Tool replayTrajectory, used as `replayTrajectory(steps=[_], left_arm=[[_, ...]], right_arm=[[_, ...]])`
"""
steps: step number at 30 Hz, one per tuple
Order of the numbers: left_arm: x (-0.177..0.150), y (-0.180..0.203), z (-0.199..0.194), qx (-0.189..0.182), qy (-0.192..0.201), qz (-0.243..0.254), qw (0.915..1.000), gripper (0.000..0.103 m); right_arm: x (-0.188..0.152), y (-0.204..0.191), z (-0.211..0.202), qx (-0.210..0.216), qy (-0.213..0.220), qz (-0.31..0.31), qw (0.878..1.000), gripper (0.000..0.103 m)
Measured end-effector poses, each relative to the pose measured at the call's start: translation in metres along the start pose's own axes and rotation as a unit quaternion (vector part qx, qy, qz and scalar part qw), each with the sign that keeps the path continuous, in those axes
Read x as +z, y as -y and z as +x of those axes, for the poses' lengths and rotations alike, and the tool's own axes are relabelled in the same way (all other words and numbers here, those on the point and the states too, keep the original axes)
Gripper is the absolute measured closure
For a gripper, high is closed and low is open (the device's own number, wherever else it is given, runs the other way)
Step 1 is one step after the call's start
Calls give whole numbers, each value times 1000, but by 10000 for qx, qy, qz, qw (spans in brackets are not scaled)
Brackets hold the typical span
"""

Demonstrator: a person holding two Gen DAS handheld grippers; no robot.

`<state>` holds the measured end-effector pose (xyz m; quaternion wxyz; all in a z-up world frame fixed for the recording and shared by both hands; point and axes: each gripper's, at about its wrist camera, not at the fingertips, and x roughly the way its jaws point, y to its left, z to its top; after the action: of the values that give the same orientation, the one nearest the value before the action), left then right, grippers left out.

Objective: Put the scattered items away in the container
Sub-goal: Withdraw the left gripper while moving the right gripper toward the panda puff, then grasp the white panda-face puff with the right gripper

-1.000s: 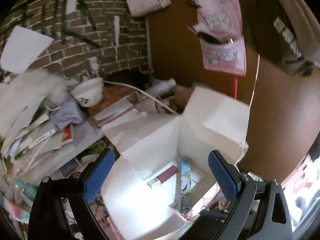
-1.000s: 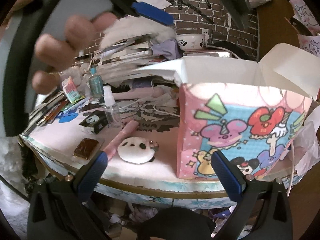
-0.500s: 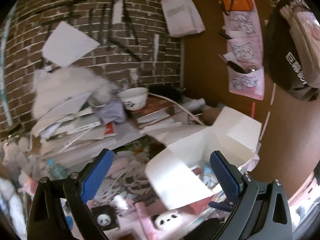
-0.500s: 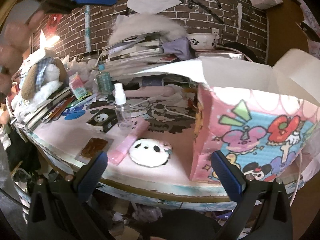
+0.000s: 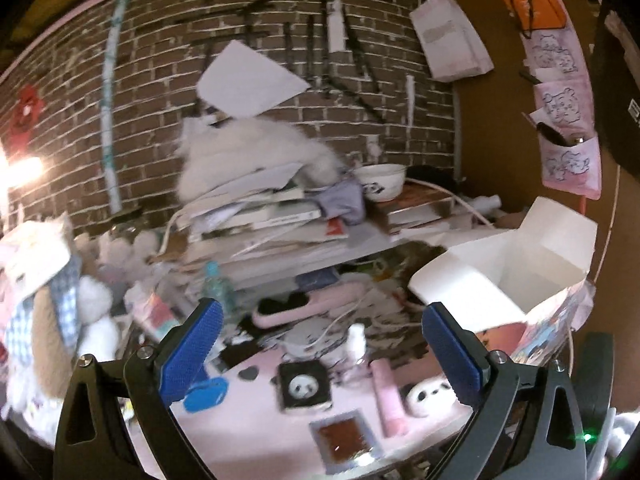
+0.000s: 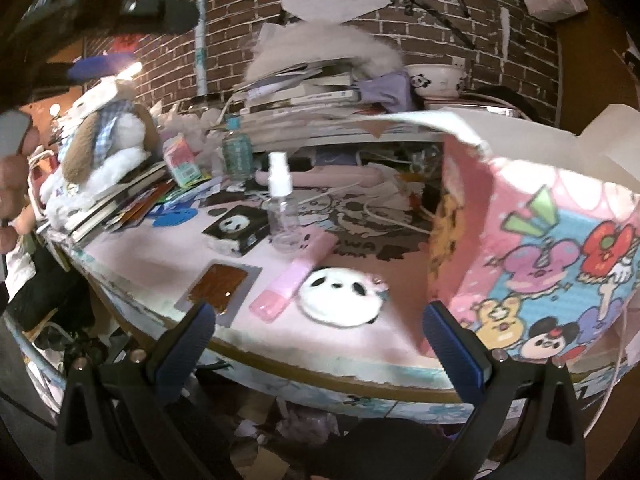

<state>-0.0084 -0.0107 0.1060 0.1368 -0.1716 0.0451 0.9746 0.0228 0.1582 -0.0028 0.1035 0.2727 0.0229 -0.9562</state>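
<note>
The container is a pink cartoon-printed box (image 6: 540, 248) with white flaps open, at the table's right; it also shows in the left wrist view (image 5: 516, 276). Scattered on the pink table: a round panda pouch (image 6: 342, 298) (image 5: 428, 394), a pink tube (image 6: 294, 276) (image 5: 390, 396), a brown packet (image 6: 218, 284) (image 5: 346, 440), a black panda box (image 6: 236, 230) (image 5: 304, 386), a clear spray bottle (image 6: 282, 204) (image 5: 356, 344). My left gripper (image 5: 320, 352) is open and empty, above the table. My right gripper (image 6: 320, 348) is open and empty at the front edge.
A stack of books and papers (image 5: 260, 216) with a white furry thing on top fills the back. A plush dog (image 6: 108, 140) sits at the left. A green bottle (image 6: 236, 152), a pink hairbrush (image 5: 308, 304), a blue cutout (image 5: 206, 394) and cables lie between. Brick wall behind.
My left gripper has pulled back from over the box and swung left, now facing the table's middle. My right gripper has shifted slightly left. Both stay open.
</note>
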Motion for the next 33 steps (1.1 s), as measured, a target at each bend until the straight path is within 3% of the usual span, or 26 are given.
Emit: replayTrajectory(steps=[5, 7, 9, 23, 32, 33], left_arm=[[-25, -9, -8, 255, 9, -36, 9997, 3], [-34, -13, -11, 283, 10, -66, 9996, 3], [-41, -14, -12, 274, -8, -94, 9996, 3], [-90, -15, 7, 195, -465, -265, 9984, 3], [-92, -12, 7, 165, -443, -266, 9985, 3], [-92, -13, 7, 169, -446, -281, 9985, 3]], right_arm=[[-10, -4, 15, 136, 103, 70, 9998, 4], [-13, -4, 23, 130, 140, 58, 9998, 24], [-16, -5, 31, 117, 151, 56, 9998, 30], [-14, 1, 49, -645, 567, 33, 9963, 33], [-11, -2, 55, -609, 568, 8, 9965, 34], [-11, -3, 55, -527, 542, 15, 9971, 43]])
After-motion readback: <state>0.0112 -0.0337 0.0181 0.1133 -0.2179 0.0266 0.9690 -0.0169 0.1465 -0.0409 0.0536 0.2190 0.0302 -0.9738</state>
